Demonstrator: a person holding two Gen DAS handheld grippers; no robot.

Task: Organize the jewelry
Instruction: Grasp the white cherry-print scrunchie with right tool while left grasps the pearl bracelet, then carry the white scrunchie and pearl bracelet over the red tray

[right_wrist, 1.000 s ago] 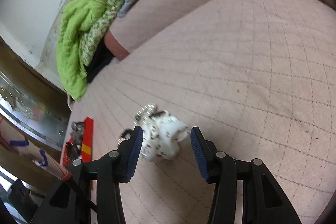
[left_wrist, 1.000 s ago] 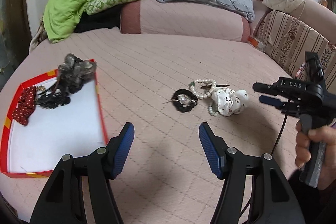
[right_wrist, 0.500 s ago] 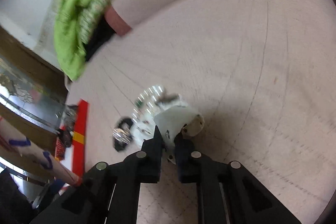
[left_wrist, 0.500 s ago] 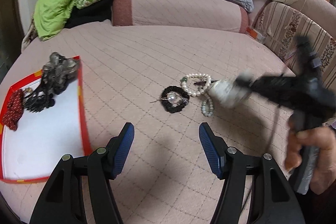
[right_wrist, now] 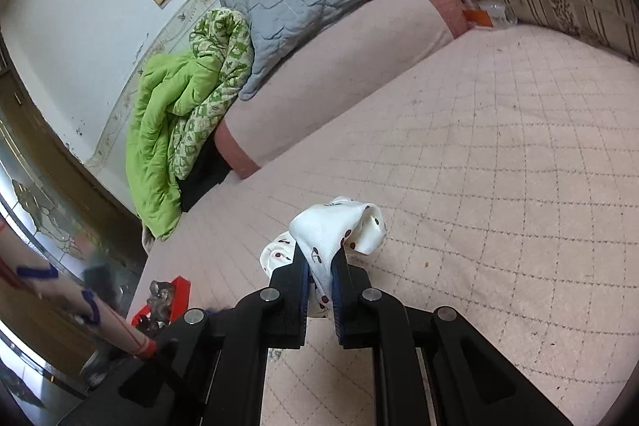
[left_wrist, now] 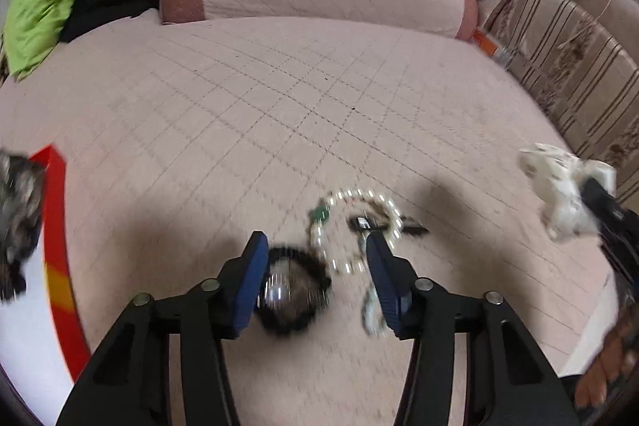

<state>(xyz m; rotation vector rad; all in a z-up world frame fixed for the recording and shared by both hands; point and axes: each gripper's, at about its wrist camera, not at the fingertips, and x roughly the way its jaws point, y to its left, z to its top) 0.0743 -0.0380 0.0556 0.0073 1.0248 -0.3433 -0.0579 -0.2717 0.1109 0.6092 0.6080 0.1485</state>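
Scrunchie (right_wrist: 335, 238) — pinched by right gripper (right_wrist: 319, 280), sticking forward; left gripper (left_wrist: 313, 266) closing, seemingly around black hair-tie (left_wrist: 293, 292).

Pink quilted bed (left_wrist: 279, 98) — black scrunchie (left_wrist: 293, 296), pearl bracelet (left_wrist: 359, 226), red-rimmed tray (left_wrist: 56, 250).

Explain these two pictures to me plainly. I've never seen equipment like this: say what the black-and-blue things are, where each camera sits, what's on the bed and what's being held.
No robot here: a person holds a two-finger grabbing tool in each hand, and each carries a wide-angle camera looking out along its fingers.

The left wrist view shows the left tool low over a quilted pink bed. Its jaws are closing around a black hair tie with a shiny centre; whether the pads touch it is too blurred to tell. Beside it lie a pearl bracelet and a dark clip. At left is the red edge of a white tray holding dark accessories.

The right wrist view shows the right tool shut on a white spotted scrunchie, lifted off the bed.
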